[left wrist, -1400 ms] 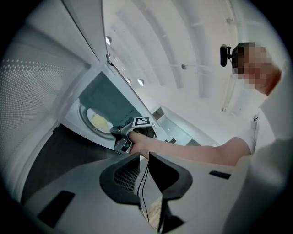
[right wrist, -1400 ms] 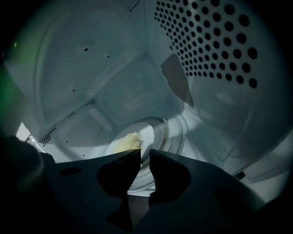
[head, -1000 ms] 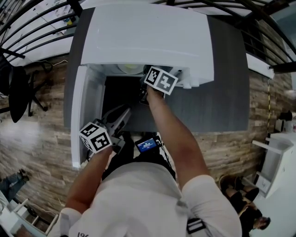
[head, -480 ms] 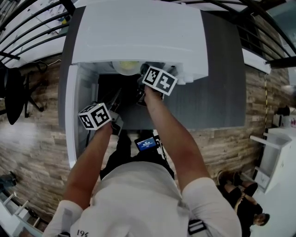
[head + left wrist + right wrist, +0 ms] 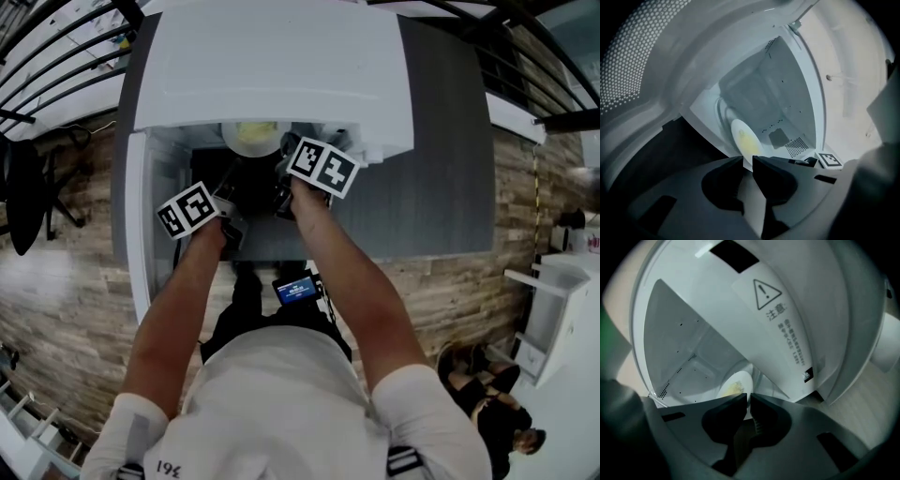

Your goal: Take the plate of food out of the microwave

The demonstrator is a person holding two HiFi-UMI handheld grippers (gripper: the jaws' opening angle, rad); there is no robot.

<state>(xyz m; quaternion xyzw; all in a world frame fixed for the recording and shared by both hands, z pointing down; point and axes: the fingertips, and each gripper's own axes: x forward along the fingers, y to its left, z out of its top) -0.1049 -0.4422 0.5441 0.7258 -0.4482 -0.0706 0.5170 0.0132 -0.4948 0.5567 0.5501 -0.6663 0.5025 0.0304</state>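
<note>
Plate of food point(image 5: 253, 139): at the mouth of the open microwave point(image 5: 272, 66), rim pinched in the nearly closed right gripper point(image 5: 748, 399); left gripper point(image 5: 747, 161) newly brought up to it (jaws a slit apart, rim in the gap, apparently unpinched), so a two-handed withdrawal looks close.

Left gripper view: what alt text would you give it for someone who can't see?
A white plate of yellow food sits inside an open white microwave, its near rim between the left gripper's two dark fingers.
</note>
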